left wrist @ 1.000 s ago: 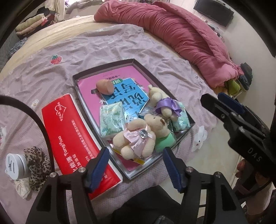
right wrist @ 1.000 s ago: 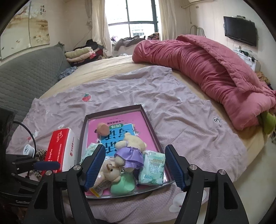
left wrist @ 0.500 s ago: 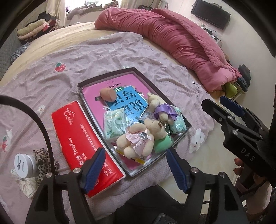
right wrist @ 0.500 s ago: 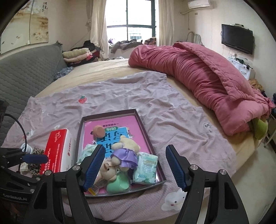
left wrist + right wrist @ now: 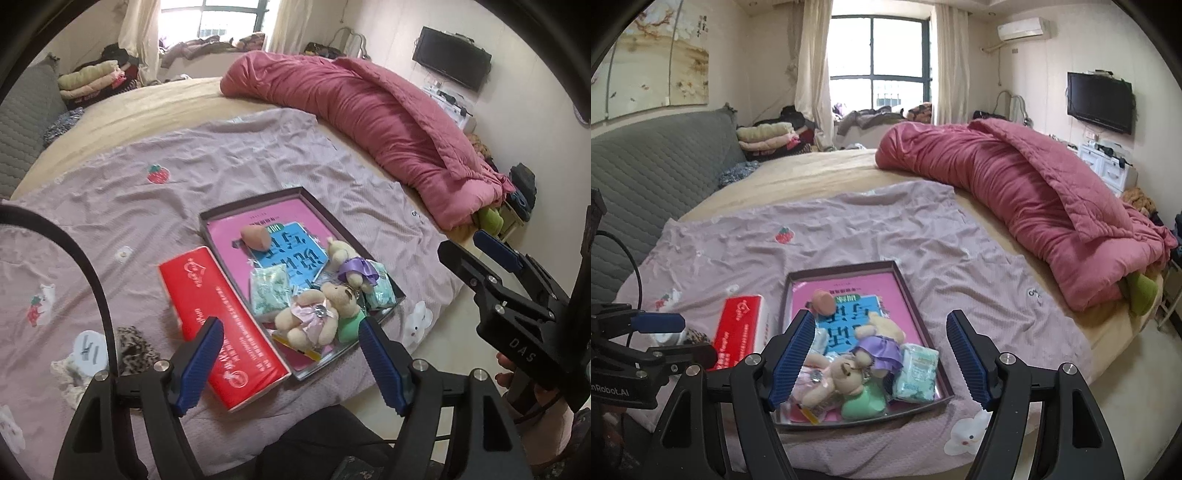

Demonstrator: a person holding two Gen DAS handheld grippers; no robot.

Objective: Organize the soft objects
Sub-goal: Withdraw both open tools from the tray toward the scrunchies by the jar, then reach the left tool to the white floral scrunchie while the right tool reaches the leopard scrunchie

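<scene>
One tray [image 5: 334, 221] holds two plush bears [image 5: 308, 319] [image 5: 349, 264], two tissue packs [image 5: 269, 290] [image 5: 918, 371], one peach sponge [image 5: 255, 236], one green sponge [image 5: 864, 404] and one book [image 5: 258, 221]; beside it lie one red box [image 5: 221, 325], one white jar [image 5: 90, 349] and one leopard scrunchie [image 5: 133, 349]

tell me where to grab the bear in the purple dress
Probably around the purple dress at its middle, from above, fingers either side of the body. The bear lies on its back on the tray, packets crowding it, so the waist is narrowest.

Black hand-held gripper [image 5: 290, 363], ribbed blue pads [image 5: 201, 363]
</scene>
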